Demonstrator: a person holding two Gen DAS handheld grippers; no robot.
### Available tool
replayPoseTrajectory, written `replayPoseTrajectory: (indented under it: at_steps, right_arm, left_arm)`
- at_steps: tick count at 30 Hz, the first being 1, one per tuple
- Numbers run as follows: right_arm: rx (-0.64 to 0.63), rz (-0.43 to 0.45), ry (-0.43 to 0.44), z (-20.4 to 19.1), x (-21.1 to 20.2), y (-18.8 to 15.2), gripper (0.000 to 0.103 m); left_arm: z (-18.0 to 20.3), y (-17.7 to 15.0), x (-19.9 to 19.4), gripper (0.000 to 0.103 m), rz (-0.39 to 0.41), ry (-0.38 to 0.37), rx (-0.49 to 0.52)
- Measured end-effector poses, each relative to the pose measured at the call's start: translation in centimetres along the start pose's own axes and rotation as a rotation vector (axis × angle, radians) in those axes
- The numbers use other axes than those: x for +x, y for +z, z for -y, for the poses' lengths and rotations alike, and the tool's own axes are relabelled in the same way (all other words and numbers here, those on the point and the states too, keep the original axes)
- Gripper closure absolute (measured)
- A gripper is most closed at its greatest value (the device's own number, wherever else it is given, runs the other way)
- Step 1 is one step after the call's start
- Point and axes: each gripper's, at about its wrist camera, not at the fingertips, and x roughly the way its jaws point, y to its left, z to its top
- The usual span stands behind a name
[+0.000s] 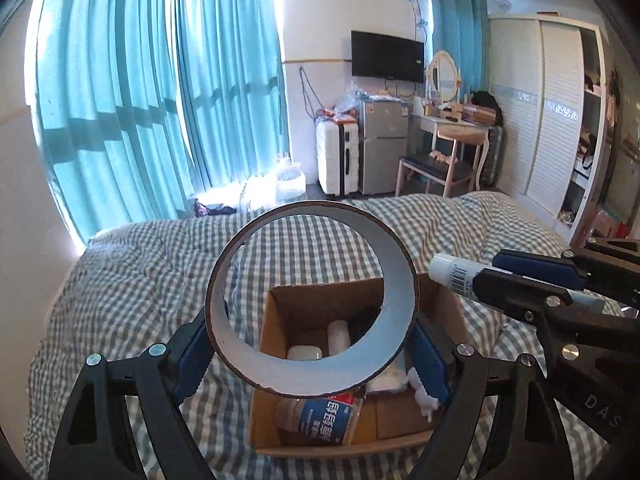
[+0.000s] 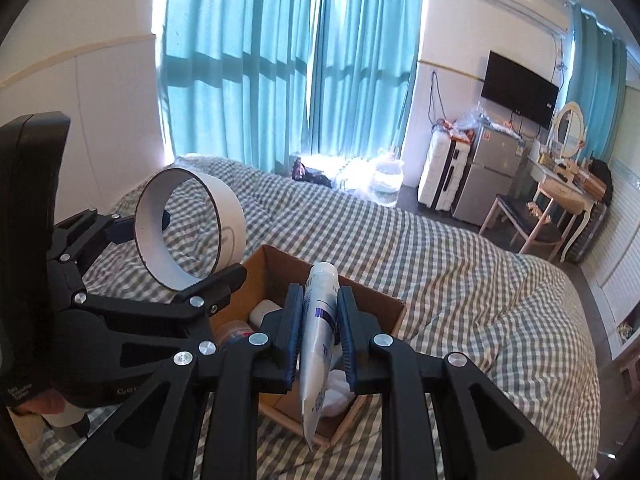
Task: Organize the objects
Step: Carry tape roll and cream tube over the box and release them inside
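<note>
My left gripper (image 1: 310,354) is shut on a wide tape roll (image 1: 394,296), held upright above an open cardboard box (image 1: 280,368) on the bed. The roll also shows in the right wrist view (image 2: 230,224), at the left gripper (image 2: 180,248). My right gripper (image 2: 320,332) is shut on a white tube (image 2: 318,320), cap forward, above the box (image 2: 394,306). In the left wrist view the right gripper (image 1: 492,268) and tube (image 1: 450,270) hover at the box's right. Inside the box lie a labelled bottle (image 1: 326,420) and white items (image 1: 338,336).
The box sits on a grey-checked bed cover (image 1: 132,288). Beyond the bed are teal curtains (image 1: 160,92), a white suitcase (image 1: 338,158), a small fridge (image 1: 382,144), a dressing table with chair (image 1: 448,148) and a wardrobe (image 1: 544,108).
</note>
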Motion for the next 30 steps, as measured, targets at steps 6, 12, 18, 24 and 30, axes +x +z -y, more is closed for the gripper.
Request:
replayPoseTrajectory:
  at_steps: [6, 12, 18, 24, 30]
  right_arm:
    - [0.043, -0.086, 0.015, 1.6, 6.6, -0.7, 0.086]
    - [0.053, -0.171, -0.002, 2.4, 11.7, -2.6, 0.086]
    - [0.044, -0.197, -0.014, 2.6, 13.8, -3.6, 0.086]
    - [0.060, -0.217, -0.014, 2.7, 14.5, -4.2, 0.086]
    - [0.075, -0.217, -0.012, 2.8, 14.2, -4.2, 0.086]
  left_arm:
    - [-0.2, -2.4, 6.0, 0.016, -0.100, -0.033, -0.011]
    - [0.6, -4.3, 10.1, 0.016, -0.177, -0.046, 0.014]
    - [0.5, -4.8, 12.1, 0.016, -0.211, -0.074, 0.004]
    - [0.3, -5.0, 12.6, 0.016, -0.228, -0.085, -0.015]
    - [0.6, -5.0, 12.5, 0.015, -0.236, -0.078, 0.003]
